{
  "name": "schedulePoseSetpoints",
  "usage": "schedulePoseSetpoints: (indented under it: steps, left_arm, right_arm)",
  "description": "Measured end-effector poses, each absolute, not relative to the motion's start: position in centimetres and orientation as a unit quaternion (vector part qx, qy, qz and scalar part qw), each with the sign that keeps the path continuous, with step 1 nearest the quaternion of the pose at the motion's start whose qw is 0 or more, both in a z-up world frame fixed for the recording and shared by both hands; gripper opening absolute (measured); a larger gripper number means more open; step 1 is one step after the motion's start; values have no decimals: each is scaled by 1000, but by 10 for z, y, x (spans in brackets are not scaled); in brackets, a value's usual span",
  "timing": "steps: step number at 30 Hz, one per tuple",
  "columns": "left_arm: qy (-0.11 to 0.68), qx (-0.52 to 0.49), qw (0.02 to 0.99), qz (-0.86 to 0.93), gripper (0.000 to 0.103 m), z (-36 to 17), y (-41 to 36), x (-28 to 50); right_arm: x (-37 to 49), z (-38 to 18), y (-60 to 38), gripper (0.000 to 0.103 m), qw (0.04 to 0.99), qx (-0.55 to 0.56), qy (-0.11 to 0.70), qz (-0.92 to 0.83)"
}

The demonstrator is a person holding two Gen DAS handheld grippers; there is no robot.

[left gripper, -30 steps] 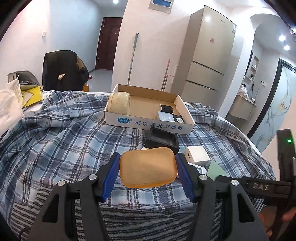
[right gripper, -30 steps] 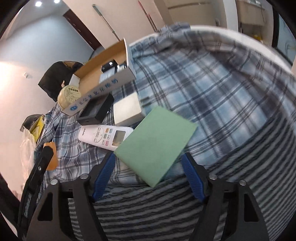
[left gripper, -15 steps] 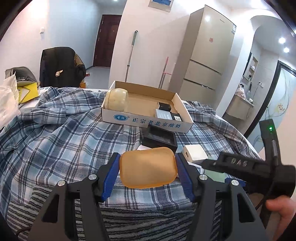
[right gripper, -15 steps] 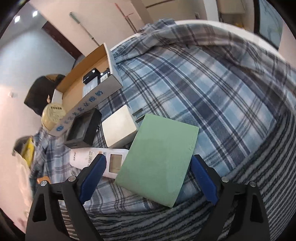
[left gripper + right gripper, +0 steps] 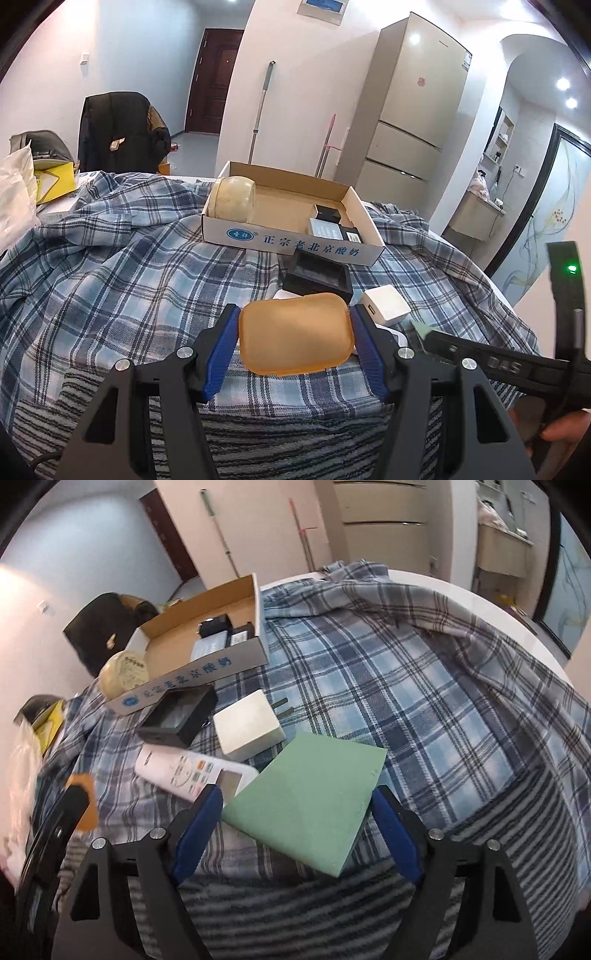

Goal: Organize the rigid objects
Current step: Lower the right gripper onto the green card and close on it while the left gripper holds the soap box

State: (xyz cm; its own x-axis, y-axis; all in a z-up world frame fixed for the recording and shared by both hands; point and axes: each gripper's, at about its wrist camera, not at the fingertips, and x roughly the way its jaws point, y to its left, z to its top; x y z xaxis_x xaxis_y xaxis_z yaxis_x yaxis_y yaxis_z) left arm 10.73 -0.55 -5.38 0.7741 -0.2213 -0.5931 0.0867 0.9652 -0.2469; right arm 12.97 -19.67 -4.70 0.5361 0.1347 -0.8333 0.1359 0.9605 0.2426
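Right wrist view first: my right gripper (image 5: 295, 823) has just been narrowing its jaws again after swinging wider half a second back, and the green slab (image 5: 306, 801) sits between the blue pads (image 5: 195, 830). I can't tell whether they press on it yet; the left pad looks to meet its corner, the right pad stands just beside its edge. My read is that I'm settling the grasp before lifting.

Left wrist view: my left gripper (image 5: 293, 339) hasn't budged, jaws clamped on the orange soap-like block (image 5: 293, 338), held above the plaid cloth (image 5: 122, 280) on the counter, same as a second ago. So one piece is in hand and the next is nearly caught.

Both are bound, I reckon, for the cardboard box (image 5: 303, 249), which stands beyond the black tray (image 5: 316, 277), the white charger (image 5: 384, 304) and the remote (image 5: 192, 771).

Writing now: the box front carries blue Chinese print reading 正宗老北京酸奶 beside a round logo. White letters "DAS" show on the right tool's side. The round tin (image 5: 125, 674) has a label, too small to read.
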Motion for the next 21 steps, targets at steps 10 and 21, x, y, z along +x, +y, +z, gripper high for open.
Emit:
schedulePoseSetpoints:
  steps: [10, 21]
  left_arm:
    - [326, -106, 936, -82, 63, -54, -6, 107]
    - [327, -105, 935, -82, 63, -54, -6, 107]
  right_arm:
    - [102, -38, -172, 81, 841, 82, 515, 143]
    - [100, -44, -174, 92, 847, 32, 526, 61]
